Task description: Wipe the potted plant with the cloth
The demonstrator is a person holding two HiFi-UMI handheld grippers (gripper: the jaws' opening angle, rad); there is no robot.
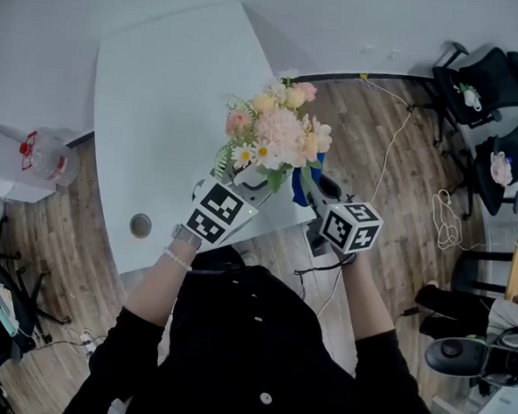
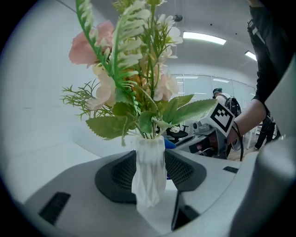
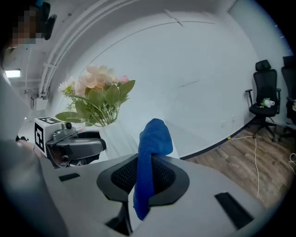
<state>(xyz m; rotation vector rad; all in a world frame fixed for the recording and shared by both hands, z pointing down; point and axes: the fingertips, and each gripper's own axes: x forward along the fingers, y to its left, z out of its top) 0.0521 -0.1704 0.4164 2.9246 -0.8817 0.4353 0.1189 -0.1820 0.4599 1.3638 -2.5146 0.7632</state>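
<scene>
Holding potted plant (image 1: 276,137), left tool (image 2: 149,173), cloth (image 1: 300,188) just beside; office chairs (image 1: 487,77) beyond

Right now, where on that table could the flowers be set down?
Most of the table is bare: beyond the flowers to its far edge, and left of them to the round hole. Crowded only at the near edge, where the left tool grips the vase and the right tool holds the cloth.

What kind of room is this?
Probably an office or workroom: black swivel chairs stand by the wall, a big white table fills the middle, and cables trail over the wooden floor.
</scene>
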